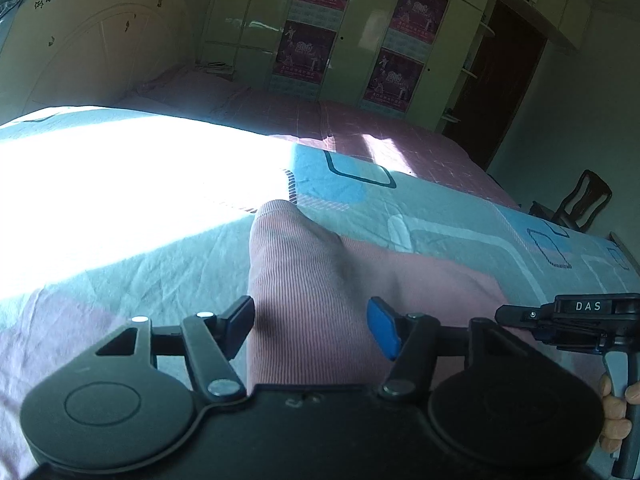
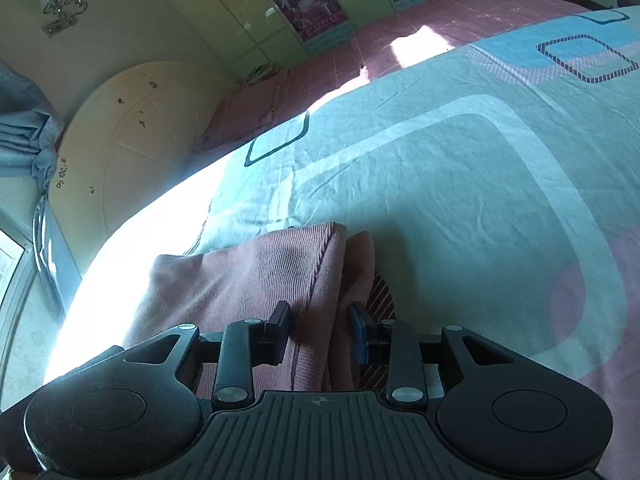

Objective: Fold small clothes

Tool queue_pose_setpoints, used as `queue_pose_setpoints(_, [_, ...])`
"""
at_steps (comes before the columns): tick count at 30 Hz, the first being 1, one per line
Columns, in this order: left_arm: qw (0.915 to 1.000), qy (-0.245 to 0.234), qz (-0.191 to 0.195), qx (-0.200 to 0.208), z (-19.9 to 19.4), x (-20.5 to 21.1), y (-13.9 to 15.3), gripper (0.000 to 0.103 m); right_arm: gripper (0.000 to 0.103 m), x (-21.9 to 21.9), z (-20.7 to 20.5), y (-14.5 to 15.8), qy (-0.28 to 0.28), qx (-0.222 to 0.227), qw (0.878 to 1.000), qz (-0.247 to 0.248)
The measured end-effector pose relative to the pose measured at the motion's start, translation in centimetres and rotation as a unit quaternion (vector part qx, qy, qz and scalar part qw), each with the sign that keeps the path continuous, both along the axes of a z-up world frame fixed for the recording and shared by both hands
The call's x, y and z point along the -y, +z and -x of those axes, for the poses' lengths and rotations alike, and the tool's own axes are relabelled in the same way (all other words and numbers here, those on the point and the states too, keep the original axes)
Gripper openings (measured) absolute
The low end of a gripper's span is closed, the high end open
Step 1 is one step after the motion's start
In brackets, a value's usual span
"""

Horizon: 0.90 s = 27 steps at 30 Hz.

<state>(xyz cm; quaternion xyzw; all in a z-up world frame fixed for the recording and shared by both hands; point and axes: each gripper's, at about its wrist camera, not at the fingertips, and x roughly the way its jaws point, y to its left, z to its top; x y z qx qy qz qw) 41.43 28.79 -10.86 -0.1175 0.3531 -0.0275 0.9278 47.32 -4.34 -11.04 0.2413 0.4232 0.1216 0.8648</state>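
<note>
A pink ribbed garment (image 1: pixel 320 280) lies folded on the bed's teal patterned quilt (image 1: pixel 440 216). My left gripper (image 1: pixel 312 326) hovers low over its near part, open wide, with the cloth running between the fingers and no pad pressing it. In the right wrist view the same pink garment (image 2: pixel 248 280) shows a stitched folded edge. My right gripper (image 2: pixel 320 330) stands open astride that edge, its pads just clear of the cloth. A brown striped piece of fabric (image 2: pixel 380 296) peeks out beneath the garment beside the blue pad.
Bright sunlight washes out the quilt's left part (image 1: pixel 120 184). Behind are a pink sheet (image 1: pixel 380 140), a cream headboard (image 1: pixel 100 48), green wardrobes with posters (image 1: pixel 312 8) and a dark chair (image 1: pixel 580 200). A hand (image 1: pixel 616 404) grips a handle at the right edge.
</note>
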Motion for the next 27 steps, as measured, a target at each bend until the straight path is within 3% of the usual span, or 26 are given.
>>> queue_pose_setpoints(3, [0.9999, 0.011, -0.008, -0.003, -1.1, 0.2, -1.1, 0.058, 0.031, -0.7, -1.2, 0.0, 0.002, 0.009, 1.000, 0.027])
queue_pose_setpoints(6, [0.9998, 0.020, -0.003, -0.009, -1.6, 0.3, -2.3, 0.058, 0.014, -1.9, -1.6, -0.1, 0.010, 0.025, 0.997, 0.078])
queue_pose_setpoints(9, [0.9995, 0.027, 0.011, -0.010, -1.7, 0.1, -3.2, 0.059, 0.010, -2.1, -2.0, -1.2, -0.005, 0.029, 0.989, 0.143])
queue_pose_setpoints(12, [0.9993, 0.035, 0.010, -0.014, -1.7, 0.1, -3.1, 0.062, 0.011, -2.1, -2.0, -1.1, 0.005, 0.027, 0.991, 0.134])
queue_pose_setpoints(16, [0.9994, 0.035, 0.003, 0.005, 0.5, 0.1, -1.3, 0.060, 0.011, -1.2, 0.1, 1.4, 0.007, 0.046, 0.993, 0.106])
queue_pose_setpoints(21, [0.9996, 0.002, -0.021, 0.021, 5.3, 1.0, 0.5, 0.060, 0.011, -2.1, 6.0, 4.6, 0.066, 0.077, 0.990, 0.097])
queue_pose_setpoints(27, [0.9992, -0.009, -0.034, 0.016, 11.0, 2.4, 0.9, 0.060, 0.011, -4.5, 12.5, 4.4, 0.110, 0.093, 0.983, 0.110])
